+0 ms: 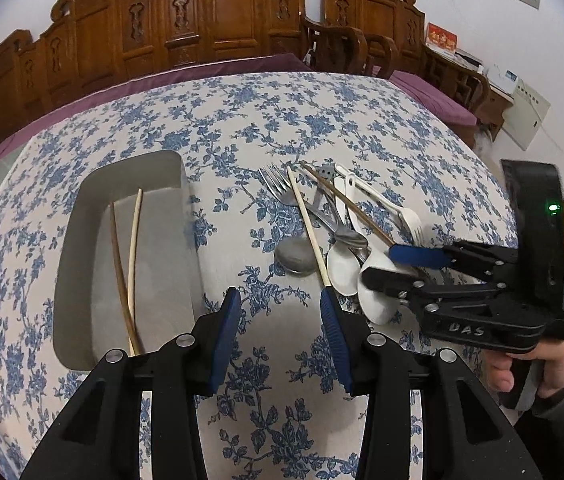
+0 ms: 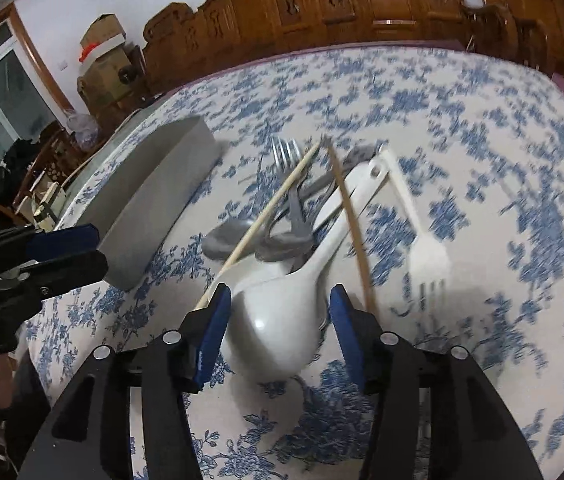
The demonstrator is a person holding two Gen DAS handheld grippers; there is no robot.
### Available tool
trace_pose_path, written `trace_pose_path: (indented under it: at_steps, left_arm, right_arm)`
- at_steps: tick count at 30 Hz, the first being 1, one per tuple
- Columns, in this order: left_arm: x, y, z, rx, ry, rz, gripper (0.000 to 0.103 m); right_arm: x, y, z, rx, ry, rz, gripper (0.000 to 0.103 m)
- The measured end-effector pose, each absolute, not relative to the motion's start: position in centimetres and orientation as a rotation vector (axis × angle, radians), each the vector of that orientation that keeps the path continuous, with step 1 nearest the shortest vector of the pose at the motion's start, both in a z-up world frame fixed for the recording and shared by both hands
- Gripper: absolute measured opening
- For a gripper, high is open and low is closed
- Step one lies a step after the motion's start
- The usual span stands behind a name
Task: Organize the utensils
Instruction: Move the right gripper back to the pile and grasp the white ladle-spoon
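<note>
A grey tray (image 1: 162, 264) on the left holds a brown chopstick (image 1: 118, 264) and a pale chopstick (image 1: 134, 240). To its right lies a pile: a metal fork (image 1: 278, 184), a pale chopstick (image 1: 307, 228), a metal spoon (image 1: 295, 256), a dark chopstick (image 1: 353, 208), a white plastic fork (image 1: 405, 216) and two white spoons. My left gripper (image 1: 282, 304) stands open over bare cloth between tray and pile, holding nothing. My right gripper (image 2: 280, 300) is open low over the pile, and the big white spoon's bowl (image 2: 278, 320) lies between its pads. The right pad stands clear of it.
The table wears a blue-flowered cloth (image 1: 242, 120). Carved wooden chairs (image 1: 210, 20) line its far side. A person's hand (image 1: 537, 372) holds the right gripper's handle. In the right wrist view the tray's outer wall (image 2: 154, 200) and the left gripper (image 2: 82, 252) are at the left.
</note>
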State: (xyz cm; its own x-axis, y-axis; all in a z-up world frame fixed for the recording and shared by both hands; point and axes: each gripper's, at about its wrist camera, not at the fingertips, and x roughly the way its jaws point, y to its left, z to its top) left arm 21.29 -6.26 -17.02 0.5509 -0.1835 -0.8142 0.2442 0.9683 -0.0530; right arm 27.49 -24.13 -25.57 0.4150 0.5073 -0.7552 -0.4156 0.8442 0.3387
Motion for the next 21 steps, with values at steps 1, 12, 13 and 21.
trace_pose_path:
  at_steps: [1,12,13,21]
  left_arm:
    - [21.3,-6.3,-17.0,0.069,0.955,-0.253,0.039]
    - [21.2,-6.7,-17.4,0.074,0.965,-0.252,0.039]
    - [21.2,-6.8,-17.5,0.076,0.967,-0.252,0.039]
    - [22.4,-7.6,-19.0,0.078,1.005,-0.257,0.039]
  right_arm:
    - [27.5,-23.8,-25.9,0.094,0.998,0.578,0.054]
    - [27.6,-24.1,-25.8,0.149,1.010,0.591,0.035]
    - [27.6,-24.3,-25.6,0.160,1.009,0.597,0.031]
    - [27.7,-24.8,-24.6,0.219,1.010,0.638,0.014]
